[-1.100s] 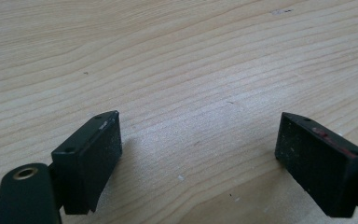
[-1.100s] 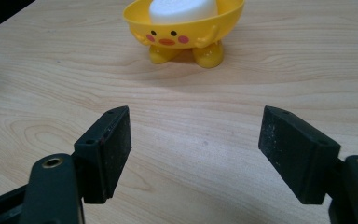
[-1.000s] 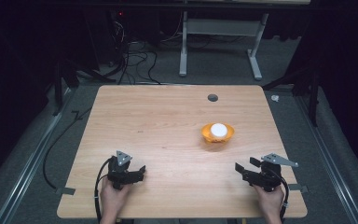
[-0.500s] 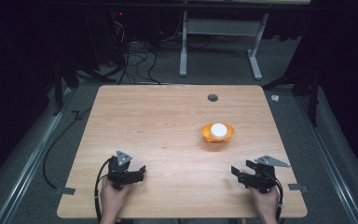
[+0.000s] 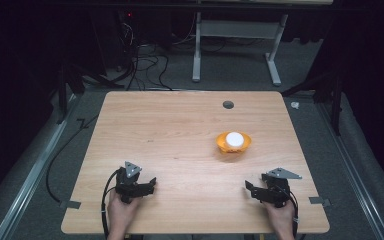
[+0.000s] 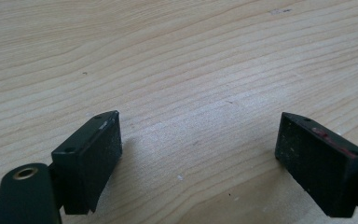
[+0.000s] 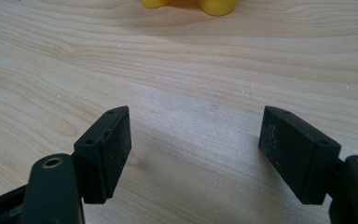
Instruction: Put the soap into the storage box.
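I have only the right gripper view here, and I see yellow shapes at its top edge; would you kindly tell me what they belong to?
Observer: The high view shows an orange bowl standing on the wooden table, forward of the right gripper.
Operator: Is anything inside it?
Observer: Yes, one round white thing sits in the bowl.
Operator: And where is the other gripper?
Observer: The left gripper is near the table's front edge, far to the left, jaws wide apart over bare wood.
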`<state>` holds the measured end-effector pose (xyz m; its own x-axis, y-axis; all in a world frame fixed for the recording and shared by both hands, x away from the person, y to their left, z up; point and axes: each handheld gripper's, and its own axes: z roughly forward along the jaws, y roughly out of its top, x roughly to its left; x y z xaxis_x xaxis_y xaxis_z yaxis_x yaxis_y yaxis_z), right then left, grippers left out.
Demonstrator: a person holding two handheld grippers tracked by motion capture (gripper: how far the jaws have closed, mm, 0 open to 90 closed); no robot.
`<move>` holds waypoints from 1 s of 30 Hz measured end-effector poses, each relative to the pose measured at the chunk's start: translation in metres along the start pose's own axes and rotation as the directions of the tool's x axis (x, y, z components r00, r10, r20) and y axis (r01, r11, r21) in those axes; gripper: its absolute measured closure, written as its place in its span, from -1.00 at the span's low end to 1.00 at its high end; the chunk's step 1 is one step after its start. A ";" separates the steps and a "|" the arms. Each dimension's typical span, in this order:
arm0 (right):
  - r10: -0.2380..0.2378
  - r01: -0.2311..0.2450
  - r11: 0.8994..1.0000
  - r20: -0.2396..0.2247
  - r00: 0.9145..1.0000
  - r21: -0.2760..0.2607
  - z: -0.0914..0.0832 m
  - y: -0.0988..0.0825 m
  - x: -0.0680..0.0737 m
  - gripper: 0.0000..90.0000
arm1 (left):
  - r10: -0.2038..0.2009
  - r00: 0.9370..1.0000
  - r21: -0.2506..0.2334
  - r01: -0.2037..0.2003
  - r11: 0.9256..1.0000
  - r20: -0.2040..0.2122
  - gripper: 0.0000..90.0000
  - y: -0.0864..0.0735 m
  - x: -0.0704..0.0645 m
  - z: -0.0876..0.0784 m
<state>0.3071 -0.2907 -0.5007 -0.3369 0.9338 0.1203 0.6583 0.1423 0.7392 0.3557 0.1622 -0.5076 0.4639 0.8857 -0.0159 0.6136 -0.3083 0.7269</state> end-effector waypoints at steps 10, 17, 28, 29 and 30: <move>-0.087 0.085 0.996 0.061 0.994 0.038 0.005 0.002 0.010 -0.47 | 0.001 1.000 0.000 -0.001 1.000 0.000 -0.67 0.000 0.000 0.000; -0.113 0.110 0.993 0.071 0.991 0.051 0.007 0.002 0.014 -0.51 | 0.001 1.000 0.000 -0.001 1.000 0.000 -0.67 0.000 0.000 0.000; -0.109 0.105 0.993 0.077 0.991 0.051 0.007 0.002 0.015 -0.52 | 0.002 1.000 0.001 -0.002 1.000 0.002 -0.67 0.000 0.000 0.000; -0.108 0.105 0.993 0.077 0.991 0.051 0.007 0.002 0.015 -0.52 | 0.002 1.000 0.000 -0.002 1.000 0.001 -0.67 0.000 0.000 0.000; -0.109 0.105 0.993 0.077 0.991 0.052 0.007 0.002 0.015 -0.52 | 0.002 1.000 0.000 -0.002 1.000 0.000 -0.67 0.000 0.000 0.000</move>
